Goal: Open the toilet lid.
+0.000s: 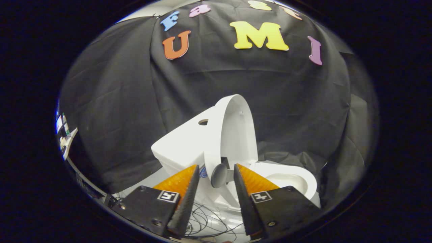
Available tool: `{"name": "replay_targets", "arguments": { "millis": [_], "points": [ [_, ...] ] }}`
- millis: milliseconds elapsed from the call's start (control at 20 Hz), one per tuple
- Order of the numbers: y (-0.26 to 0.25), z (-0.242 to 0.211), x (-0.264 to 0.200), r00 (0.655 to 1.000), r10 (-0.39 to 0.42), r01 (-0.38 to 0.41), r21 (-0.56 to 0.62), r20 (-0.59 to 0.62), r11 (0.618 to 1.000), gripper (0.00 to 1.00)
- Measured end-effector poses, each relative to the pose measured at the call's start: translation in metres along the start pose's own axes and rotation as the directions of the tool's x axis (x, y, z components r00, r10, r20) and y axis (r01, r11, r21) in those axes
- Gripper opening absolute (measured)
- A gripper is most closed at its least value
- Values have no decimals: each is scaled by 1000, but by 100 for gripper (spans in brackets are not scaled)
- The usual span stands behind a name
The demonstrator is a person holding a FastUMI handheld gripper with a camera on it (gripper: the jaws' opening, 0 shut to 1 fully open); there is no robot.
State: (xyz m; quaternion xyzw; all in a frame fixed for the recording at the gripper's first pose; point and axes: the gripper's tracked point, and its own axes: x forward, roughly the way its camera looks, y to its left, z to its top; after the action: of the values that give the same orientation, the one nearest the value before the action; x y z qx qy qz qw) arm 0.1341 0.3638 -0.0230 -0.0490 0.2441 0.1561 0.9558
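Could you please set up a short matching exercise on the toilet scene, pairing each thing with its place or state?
Things:
1. toilet lid
2. grey knob
3. toilet bowl
4. cistern

Places or states:
A. between the gripper's open fingers, touching neither
B. raised upright, leaning back toward the cistern
C. uncovered, beyond the finger on the right of the view
D. behind the lid, with a round hole in its top

Pairs: 1-B, 2-A, 3-C, 4-D

The gripper (216, 173) has two wedge-shaped jaws on black screw-fastened mounts, each mount bearing a square black-and-white marker.
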Motion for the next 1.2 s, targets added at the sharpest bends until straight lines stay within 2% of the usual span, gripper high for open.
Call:
{"name": "replay_targets", "arguments": {
  "millis": [50, 100, 300, 550, 800, 1000, 1200],
  "points": [
    [-6, 2, -9, 1000, -4, 4, -6, 12, 1000, 74],
    [-14, 3, -17, 1000, -8, 8, -7, 25, 1000, 77],
    [-48, 10, -54, 997, -29, 28, 16, 77, 999, 78],
    [-103, 2, -100, 988, -85, 71, 109, 126, 991, 96],
    [-149, 2, -143, 969, -114, 87, 131, 218, 988, 96],
    [-172, 5, -179, 925, -140, 124, 67, 354, 990, 97],
    [-186, -6, -214, 896, -134, 140, 17, 424, 990, 97]
  ]
}}
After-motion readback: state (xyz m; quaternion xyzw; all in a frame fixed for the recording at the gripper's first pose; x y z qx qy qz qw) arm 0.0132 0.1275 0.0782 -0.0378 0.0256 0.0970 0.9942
